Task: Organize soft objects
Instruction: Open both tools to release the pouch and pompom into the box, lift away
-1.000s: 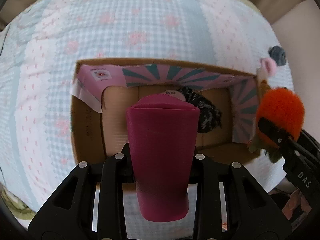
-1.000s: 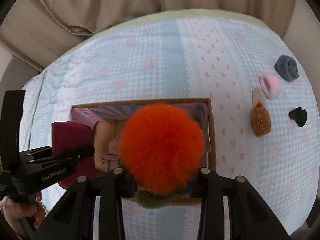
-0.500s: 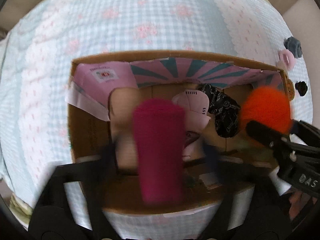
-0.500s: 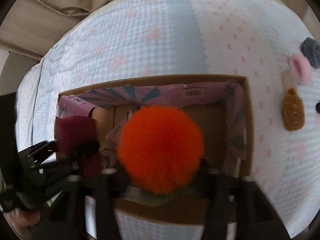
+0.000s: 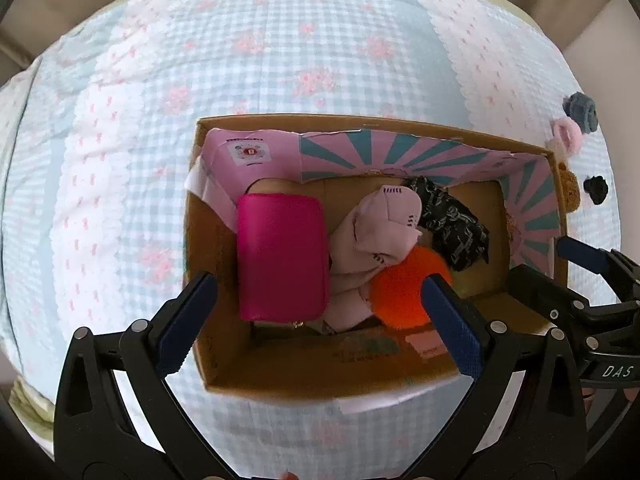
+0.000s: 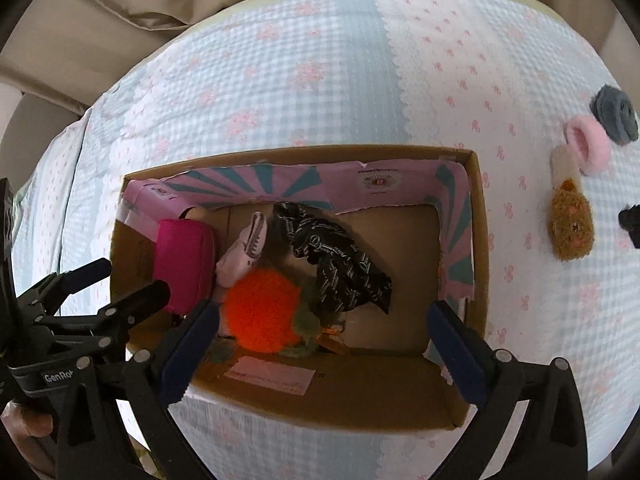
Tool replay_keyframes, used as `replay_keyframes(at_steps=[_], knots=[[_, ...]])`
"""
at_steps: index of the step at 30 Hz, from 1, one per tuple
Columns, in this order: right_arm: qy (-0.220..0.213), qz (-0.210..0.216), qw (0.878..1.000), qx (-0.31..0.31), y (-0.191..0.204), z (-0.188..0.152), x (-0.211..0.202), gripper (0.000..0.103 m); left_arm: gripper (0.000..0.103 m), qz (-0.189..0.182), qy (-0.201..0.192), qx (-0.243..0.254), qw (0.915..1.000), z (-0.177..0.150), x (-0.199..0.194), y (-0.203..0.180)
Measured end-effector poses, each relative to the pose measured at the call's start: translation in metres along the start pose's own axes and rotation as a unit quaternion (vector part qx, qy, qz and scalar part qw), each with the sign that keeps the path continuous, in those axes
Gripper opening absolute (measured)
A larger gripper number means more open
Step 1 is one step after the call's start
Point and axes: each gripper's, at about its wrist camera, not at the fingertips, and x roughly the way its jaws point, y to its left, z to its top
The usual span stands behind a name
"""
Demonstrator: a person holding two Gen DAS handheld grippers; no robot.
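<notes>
A cardboard box with pink and teal lining sits on the bed. Inside lie a magenta folded cloth, a pale pink sock, a black patterned cloth and an orange fluffy ball. My left gripper is open and empty above the box's near left part. My right gripper is open and empty above the box's near edge. Each gripper shows in the other's view, the right and the left.
On the checked bedspread to the right of the box lie a brown plush toy, a pink fluffy piece, a grey-blue piece and a black piece. Beige curtain hangs behind the bed.
Both grippers moved over the box and opened. The magenta cloth dropped from the left gripper and the orange ball from the right; both now lie in the box.
</notes>
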Motion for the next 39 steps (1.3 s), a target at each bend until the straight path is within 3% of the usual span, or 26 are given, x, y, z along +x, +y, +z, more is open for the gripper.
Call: replay_keyframes(at_steps=[9,22,29,34,39], knots=[[-0.041,-0.009,0.999,-0.013,0.016,-0.013,-0.036,0.103,0.101,-0.004,-0.031,-0.001,0.9995,-0.018,-0.039,0.002],[-0.143,-0.038,0.989,-0.013,0.024,-0.061,-0.152,0.103,0.101,-0.005,-0.099,-0.009,0.995,-0.055,-0.135,-0.008],[-0.191,-0.086,0.978,-0.003,-0.002,-0.091,-0.212,0.103,0.101,-0.024,-0.152,-0.014,0.988,-0.073,-0.186,-0.04],[-0.217,-0.092,0.971,0.025,-0.044,-0.109,-0.245,0.103,0.101,-0.005,-0.192,-0.004,0.9813,-0.083,-0.214,-0.085],[-0.236,-0.104,0.966,0.015,-0.092,-0.122,-0.269,0.103,0.101,-0.01,-0.211,-0.01,0.9775,-0.091,-0.231,-0.137]])
